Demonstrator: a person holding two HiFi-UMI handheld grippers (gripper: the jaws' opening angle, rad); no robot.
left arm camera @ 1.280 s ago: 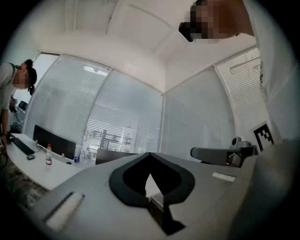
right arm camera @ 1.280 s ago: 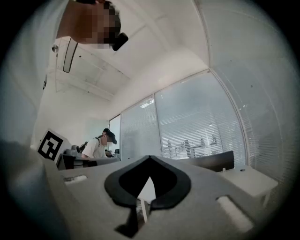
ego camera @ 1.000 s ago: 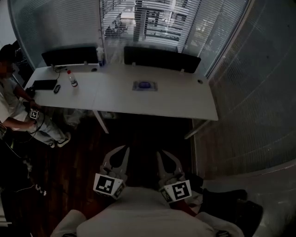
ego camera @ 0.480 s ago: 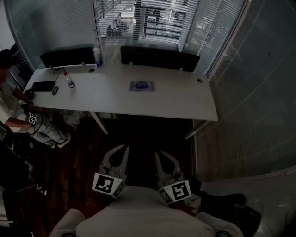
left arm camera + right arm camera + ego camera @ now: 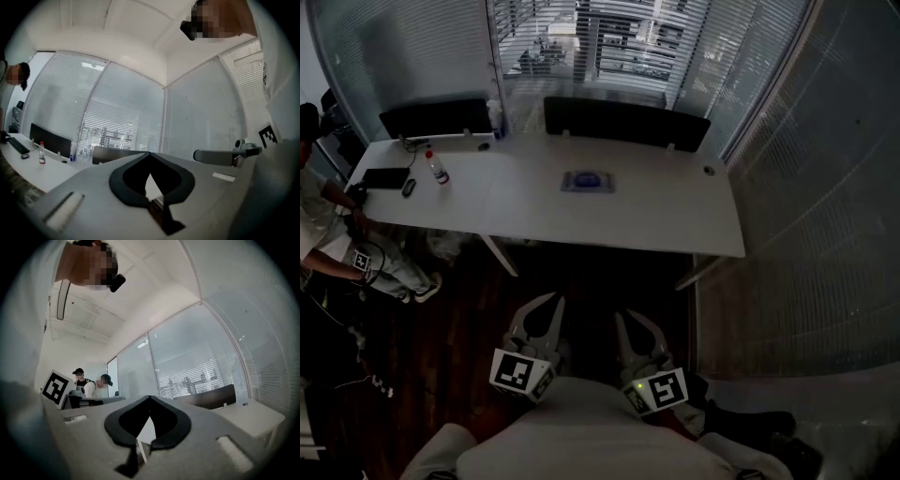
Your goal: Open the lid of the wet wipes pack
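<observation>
1. The wet wipes pack lies flat near the middle of the white desk, with a blue oval on its top face. Nothing touches it. Whether the lid is lifted cannot be made out at this range.
2. Left of the pack, going outward on the same desk, are one clear bottle, one mouse and one keyboard. All are well apart from the pack.
3. Behind the pack, two dark panels stand upright along the desk's back edge. The long panel is directly behind the pack and the short panel is to the rear left. A second bottle stands between them.
4. Far left of the pack, one person sits at the desk's end.
5. There are two grippers, and both are well short of the pack. They are held over the dark floor, close to the holder's body. The desk's near edge and open floor lie between them and the pack.
6. The left gripper has its jaws together, tips meeting, with nothing between them.
7. The right gripper also has its jaws together, with nothing between them.
</observation>
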